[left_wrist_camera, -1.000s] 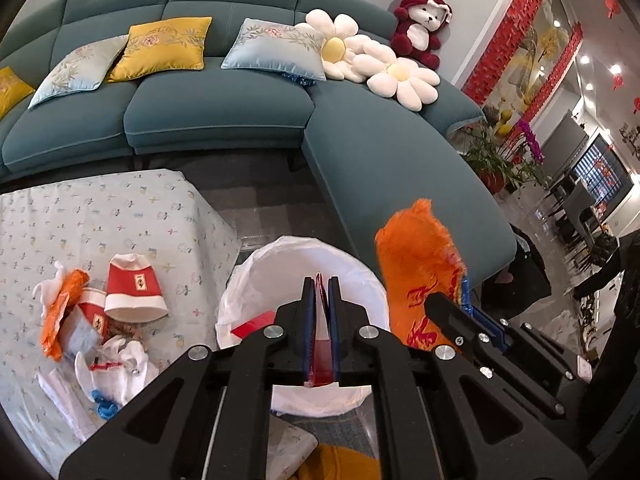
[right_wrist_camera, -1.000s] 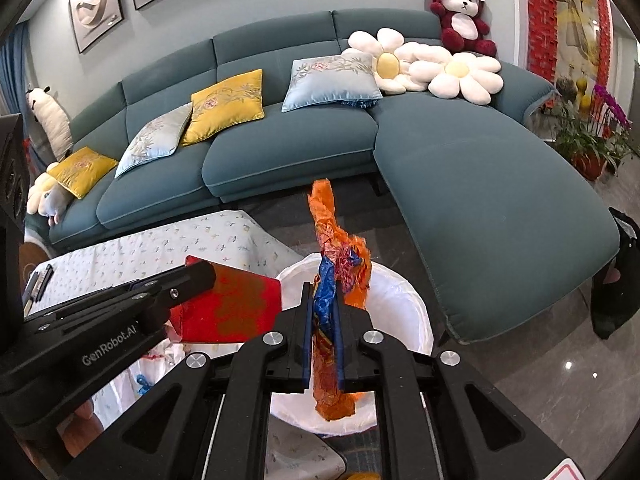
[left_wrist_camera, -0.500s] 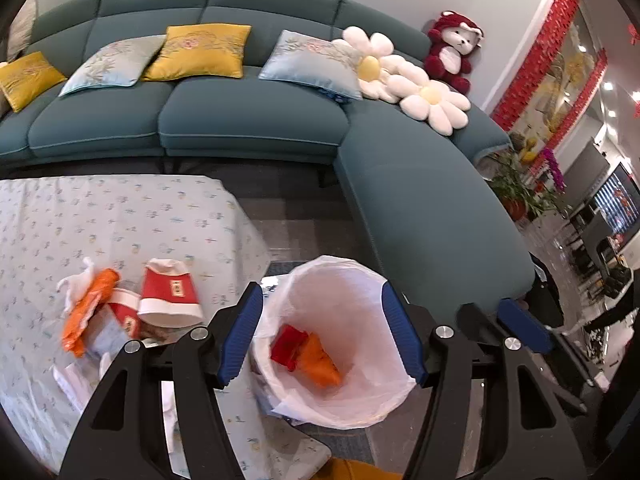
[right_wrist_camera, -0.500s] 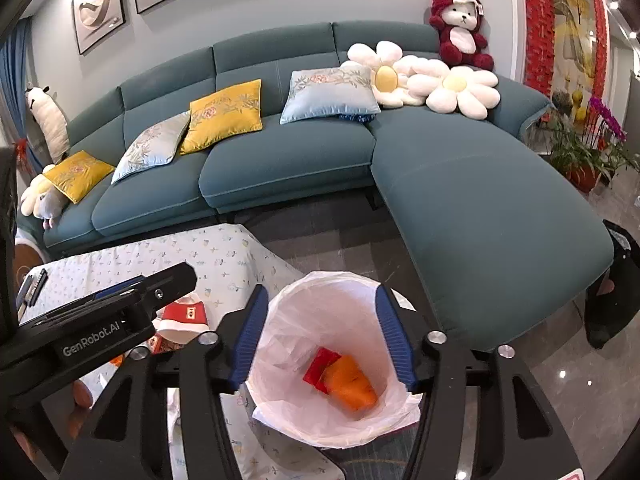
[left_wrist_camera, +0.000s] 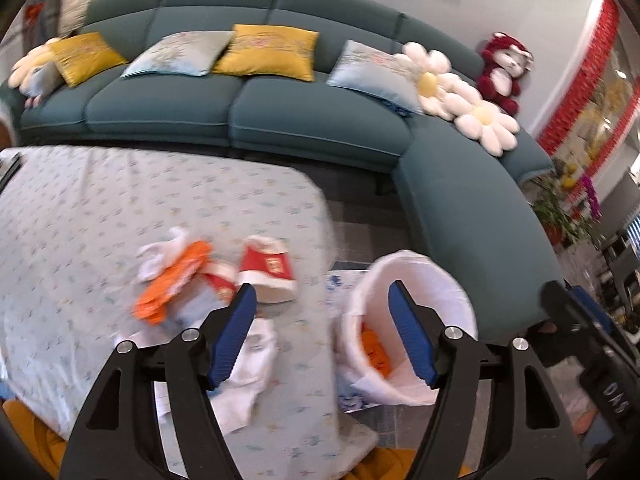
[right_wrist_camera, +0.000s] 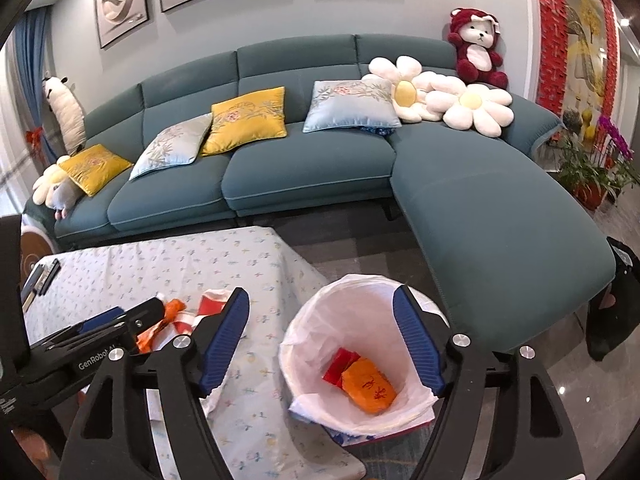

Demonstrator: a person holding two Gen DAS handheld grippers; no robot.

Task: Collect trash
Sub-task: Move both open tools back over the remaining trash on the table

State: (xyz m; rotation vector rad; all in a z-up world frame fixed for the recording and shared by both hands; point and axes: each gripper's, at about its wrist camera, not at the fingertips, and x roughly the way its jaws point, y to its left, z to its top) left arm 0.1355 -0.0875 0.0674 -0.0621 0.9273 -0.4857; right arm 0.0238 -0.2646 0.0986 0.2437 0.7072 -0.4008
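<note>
My left gripper (left_wrist_camera: 322, 334) and right gripper (right_wrist_camera: 320, 340), jaws just opened and empty, leave two wrappers (right_wrist_camera: 362, 382) in the bin (right_wrist_camera: 320, 312) beneath the right; cups (left_wrist_camera: 266, 270) and scraps ahead of the left remain.

A thin, crinkled white plastic liner (right_wrist_camera: 320, 320) lines the bin, a matt printed cloth (left_wrist_camera: 120, 208) covers the table, the teal sofa (right_wrist_camera: 500, 216) looks like soft matt fabric, the yellow cushion (right_wrist_camera: 248, 120) has a satin sheen, and the floor tiles (right_wrist_camera: 568, 376) are glossy.
</note>
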